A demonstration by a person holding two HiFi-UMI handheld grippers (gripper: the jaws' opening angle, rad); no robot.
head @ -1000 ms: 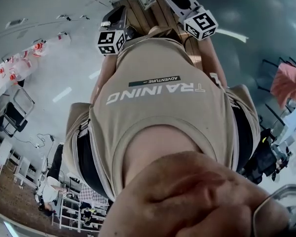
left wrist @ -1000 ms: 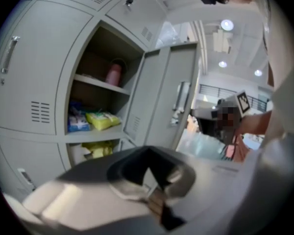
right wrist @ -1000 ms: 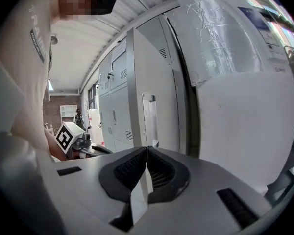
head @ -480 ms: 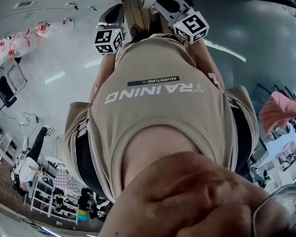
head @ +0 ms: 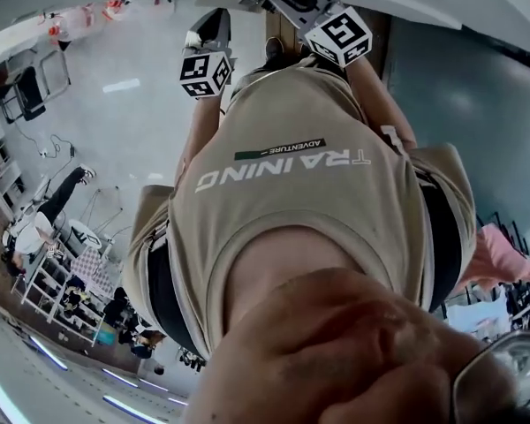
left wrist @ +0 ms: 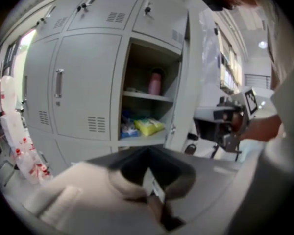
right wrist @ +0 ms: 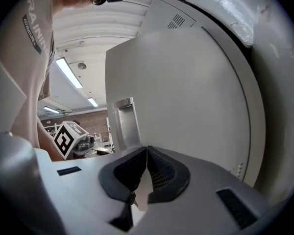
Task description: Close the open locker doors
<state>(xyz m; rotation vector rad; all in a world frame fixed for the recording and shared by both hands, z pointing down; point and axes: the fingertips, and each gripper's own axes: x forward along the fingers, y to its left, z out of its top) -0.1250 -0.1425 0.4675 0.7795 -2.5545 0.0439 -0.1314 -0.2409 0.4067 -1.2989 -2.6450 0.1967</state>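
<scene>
Now the right gripper (right wrist: pixel 147 150), jaws pressed together on nothing, sits nearest, just before the upright locker door (right wrist: pixel 186 82). The left gripper (left wrist: pixel 148 153), likewise pressed together, faces the open compartment (left wrist: pixel 147 92) from farther off.

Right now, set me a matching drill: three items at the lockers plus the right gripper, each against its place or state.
Things:
1. pink bottle
2. yellow bag
3. clear bottles
4. right gripper

Places or states:
A. jaws together
B. under the shelf
C. outside, left of the lockers
D. on the shelf

Pairs: 1-D, 2-B, 3-C, 4-A.
</scene>
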